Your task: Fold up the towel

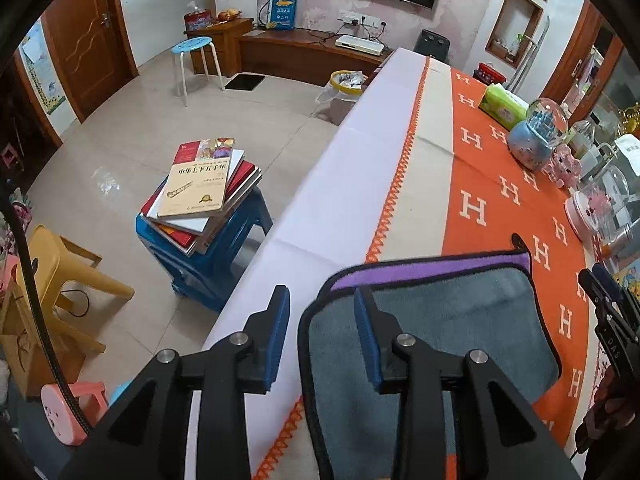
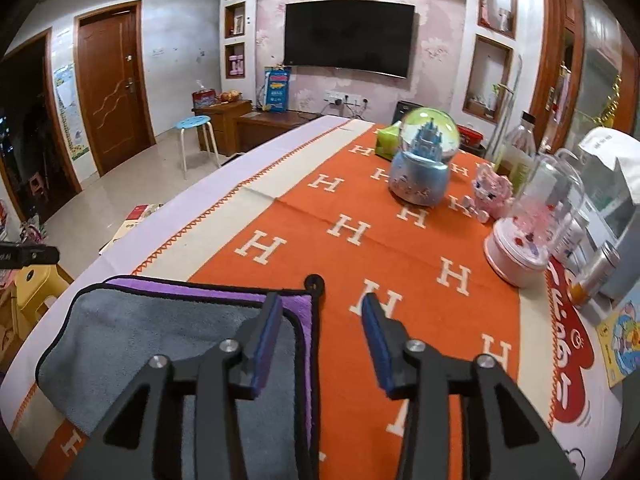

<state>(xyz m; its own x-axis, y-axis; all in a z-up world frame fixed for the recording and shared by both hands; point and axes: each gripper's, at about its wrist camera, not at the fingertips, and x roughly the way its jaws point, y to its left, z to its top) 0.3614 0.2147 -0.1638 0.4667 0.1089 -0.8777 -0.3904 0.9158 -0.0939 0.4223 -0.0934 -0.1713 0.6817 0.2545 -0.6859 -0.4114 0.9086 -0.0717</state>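
A towel [image 1: 460, 320], grey on top with a purple under-layer and black trim, lies folded on the orange tablecloth [image 1: 500, 208]. It also shows in the right wrist view [image 2: 140, 328], with a black hanging loop [image 2: 315, 281] at its far right corner. My left gripper [image 1: 322, 300] is open and empty above the towel's left edge. My right gripper [image 2: 320, 308] is open and empty above the towel's right edge; its left finger is over the towel, its right finger over bare cloth. The right gripper shows at the right edge of the left wrist view [image 1: 612, 300].
A blue snow globe [image 2: 424, 160], a pink music box [image 2: 520, 248], a pink toy [image 2: 492, 192], a green tissue pack [image 1: 504, 106] and bottles stand along the table's right side. Left of the table, books [image 1: 200, 196] are stacked on a blue stool [image 1: 216, 264].
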